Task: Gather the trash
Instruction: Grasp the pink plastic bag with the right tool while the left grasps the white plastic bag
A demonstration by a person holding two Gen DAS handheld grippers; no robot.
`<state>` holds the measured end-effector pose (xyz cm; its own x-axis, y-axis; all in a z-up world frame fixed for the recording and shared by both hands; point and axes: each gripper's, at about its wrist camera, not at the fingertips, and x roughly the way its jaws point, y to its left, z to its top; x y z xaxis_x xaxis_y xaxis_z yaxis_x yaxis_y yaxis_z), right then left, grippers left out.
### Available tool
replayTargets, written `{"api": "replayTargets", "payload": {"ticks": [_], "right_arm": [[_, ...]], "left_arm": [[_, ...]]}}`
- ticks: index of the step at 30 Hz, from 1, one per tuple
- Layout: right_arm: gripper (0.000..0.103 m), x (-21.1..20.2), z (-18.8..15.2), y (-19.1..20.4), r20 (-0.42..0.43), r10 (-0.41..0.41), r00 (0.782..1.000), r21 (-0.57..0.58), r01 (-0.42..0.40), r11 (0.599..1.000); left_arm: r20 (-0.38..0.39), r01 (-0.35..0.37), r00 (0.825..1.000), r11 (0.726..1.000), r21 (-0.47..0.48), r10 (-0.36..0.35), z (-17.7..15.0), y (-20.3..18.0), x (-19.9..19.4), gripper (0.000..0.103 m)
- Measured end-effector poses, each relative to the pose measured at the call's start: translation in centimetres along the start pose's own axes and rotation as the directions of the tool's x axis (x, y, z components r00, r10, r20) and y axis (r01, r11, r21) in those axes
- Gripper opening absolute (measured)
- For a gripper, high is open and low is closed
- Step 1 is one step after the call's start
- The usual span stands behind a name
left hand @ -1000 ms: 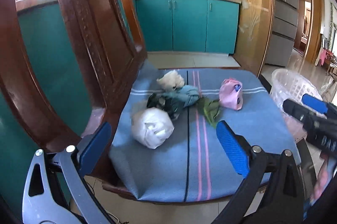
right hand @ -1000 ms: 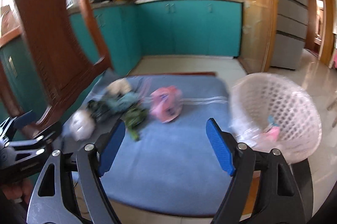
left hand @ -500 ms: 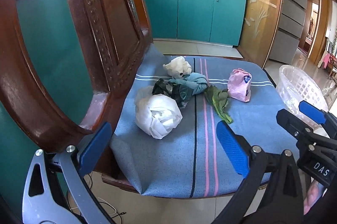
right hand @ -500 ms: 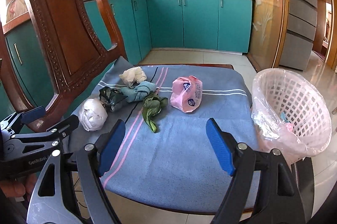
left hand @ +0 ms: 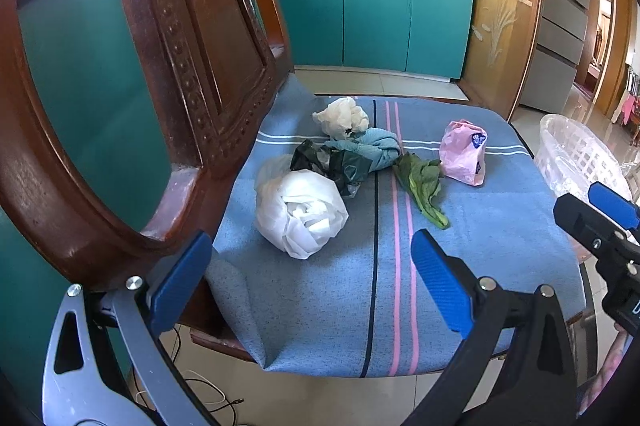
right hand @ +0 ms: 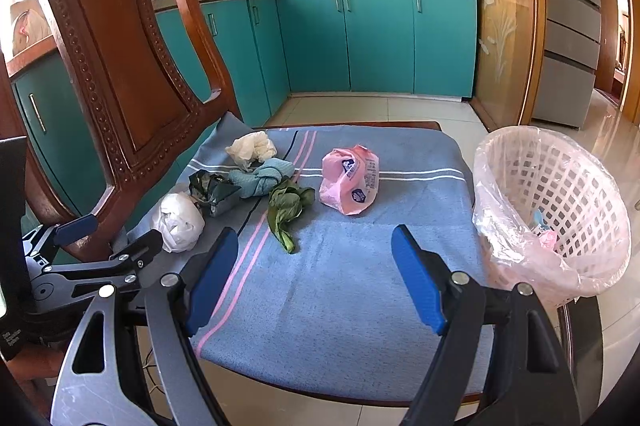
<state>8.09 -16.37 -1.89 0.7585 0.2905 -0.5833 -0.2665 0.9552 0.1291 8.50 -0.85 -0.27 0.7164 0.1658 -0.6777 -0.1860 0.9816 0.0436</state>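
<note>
Kitchen, daylit. Ahead of the tool: carved wooden chair (right hand: 120,65), back rising to the left, seat under a blue striped cloth (right hand: 340,286). Beyond, pale tiled floor (right hand: 380,109), teal cabinets (right hand: 360,41) w/ pots on the counter. Far right: grey fridge (right hand: 572,25), wood door frame (right hand: 528,5).

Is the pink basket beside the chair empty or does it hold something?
Not empty: the pink basket, lined with a plastic bag, holds a few small scraps at its bottom.

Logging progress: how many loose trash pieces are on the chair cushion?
6: white bag nearest, dark wrapper, blue rag, crumpled tissue farthest, green leaf, pink packet rightmost. The pile may hide more.
</note>
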Motion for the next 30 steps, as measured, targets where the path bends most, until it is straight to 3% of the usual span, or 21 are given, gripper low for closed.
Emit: {"api": "replayTargets", "payload": {"ticks": [12,18,22,25,30], "right_arm": [[0.078,0.1,0.2,0.0,-0.006,-0.001,1.0,0.004,0.001,1.0],[0.078,1.7,0.5,-1.2,-0.028,-0.042,0.999,0.007,0.043,0.999],[0.078,3.4,1.9,-2.8,-0.027,-0.071,0.997,0.043,0.072,0.996],[0.078,6.0,2.9,-3.7,-0.074,-0.024,0.997,0.1,0.031,0.994],[0.078,11.0,4.6,-3.2,-0.124,-0.031,0.992,0.091,0.043,0.995]], "left_arm": [[-0.028,-0.029,0.999,1.0,0.01,0.03,-0.1,-0.3,1.4,0.099],[-0.065,-0.064,0.996,0.997,0.032,0.066,0.1,-1.2,3.6,0.099],[-0.079,-0.102,0.991,0.994,0.037,0.105,0.4,-1.9,5.2,0.099],[-0.101,-0.129,0.986,0.991,0.029,0.132,0.6,-2.1,6.6,0.099],[-0.102,-0.225,0.968,0.974,0.042,0.228,1.1,-2.5,8.8,0.099]]}}
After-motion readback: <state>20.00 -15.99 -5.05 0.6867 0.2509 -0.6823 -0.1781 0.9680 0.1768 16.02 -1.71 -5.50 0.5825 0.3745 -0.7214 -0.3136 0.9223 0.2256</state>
